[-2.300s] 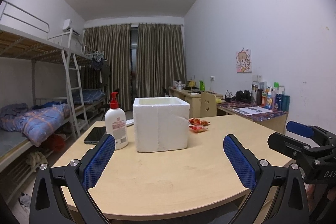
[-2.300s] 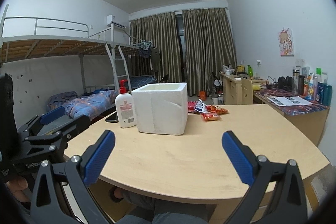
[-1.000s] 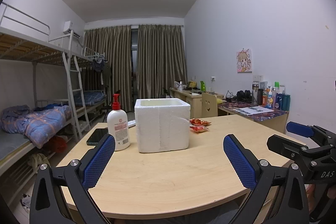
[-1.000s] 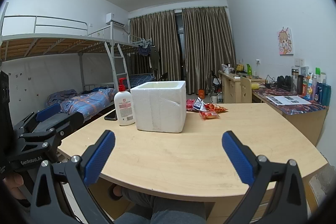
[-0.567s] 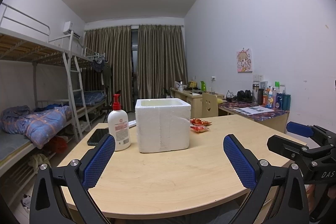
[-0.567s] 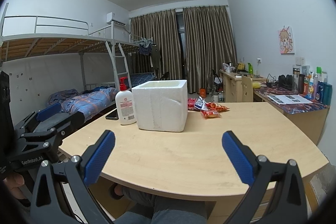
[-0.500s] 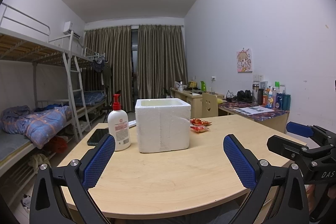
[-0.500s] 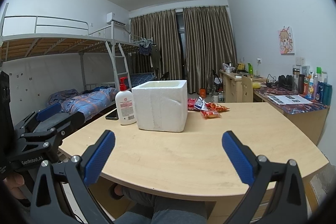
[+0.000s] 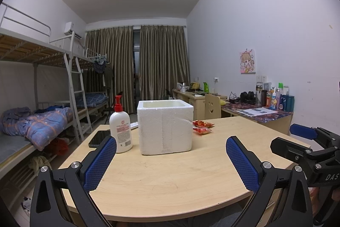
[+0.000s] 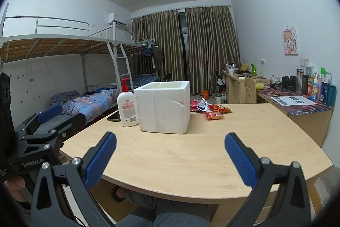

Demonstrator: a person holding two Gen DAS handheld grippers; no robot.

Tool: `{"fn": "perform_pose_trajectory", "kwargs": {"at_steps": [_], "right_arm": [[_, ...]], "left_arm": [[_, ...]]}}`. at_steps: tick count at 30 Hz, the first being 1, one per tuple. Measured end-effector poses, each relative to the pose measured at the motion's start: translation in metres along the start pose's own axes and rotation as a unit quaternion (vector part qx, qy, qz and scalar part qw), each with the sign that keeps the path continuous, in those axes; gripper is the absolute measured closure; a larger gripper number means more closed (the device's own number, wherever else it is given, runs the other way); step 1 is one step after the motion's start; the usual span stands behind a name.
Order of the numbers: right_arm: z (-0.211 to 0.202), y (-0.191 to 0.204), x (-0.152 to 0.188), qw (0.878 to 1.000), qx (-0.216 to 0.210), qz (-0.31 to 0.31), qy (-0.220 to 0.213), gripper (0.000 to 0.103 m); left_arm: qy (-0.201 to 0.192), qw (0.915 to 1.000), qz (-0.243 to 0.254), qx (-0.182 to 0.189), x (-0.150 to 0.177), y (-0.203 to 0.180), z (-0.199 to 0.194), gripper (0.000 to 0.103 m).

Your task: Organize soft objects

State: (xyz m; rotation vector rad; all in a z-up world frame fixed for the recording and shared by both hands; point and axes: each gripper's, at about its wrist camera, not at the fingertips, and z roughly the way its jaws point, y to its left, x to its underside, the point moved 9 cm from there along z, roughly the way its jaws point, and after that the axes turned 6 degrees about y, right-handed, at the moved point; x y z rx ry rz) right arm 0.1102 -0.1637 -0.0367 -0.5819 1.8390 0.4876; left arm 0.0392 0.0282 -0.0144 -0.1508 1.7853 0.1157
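Note:
A white foam box (image 9: 165, 126) (image 10: 163, 106) stands open-topped in the middle of the wooden table (image 9: 170, 180) (image 10: 191, 152). Several red and orange snack packets (image 9: 202, 127) (image 10: 210, 110) lie behind its right side. My left gripper (image 9: 171, 161) hovers open over the table's near edge, well short of the box, nothing between its blue pads. My right gripper (image 10: 170, 159) is likewise open and empty, held to the right of the left one. Each gripper shows at the edge of the other's view.
A white pump bottle (image 9: 120, 128) (image 10: 127, 106) stands left of the box, with a dark phone (image 9: 99, 138) behind it. Bunk beds (image 9: 31, 116) line the left wall. Desks with bottles and papers (image 9: 265, 110) run along the right wall. A person's legs (image 10: 159, 214) show under the table edge.
Both grippers have drifted only slightly; the box and bottle sit a little higher and further right in the left view than 2.3 s ago. Both stay open.

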Motion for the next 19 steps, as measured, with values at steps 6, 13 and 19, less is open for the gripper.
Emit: {"fn": "perform_pose_trajectory", "kwargs": {"at_steps": [6,13,19], "right_arm": [[0.0002,0.0005,0.0004,1.0,-0.001,-0.001,0.001,0.0],[0.002,0.0001,0.0012,1.0,0.001,0.0,0.004,0.0],[0.0029,-0.0004,0.0028,1.0,0.001,-0.001,0.006,0.0]], "left_arm": [[-0.001,1.0,0.0,0.0,0.0001,0.0017,-0.0008,0.0],[-0.006,1.0,-0.002,-0.006,-0.0017,0.0046,-0.0008,0.0],[-0.006,0.9999,0.0,-0.013,-0.0011,0.0042,0.0005,0.0]]}}
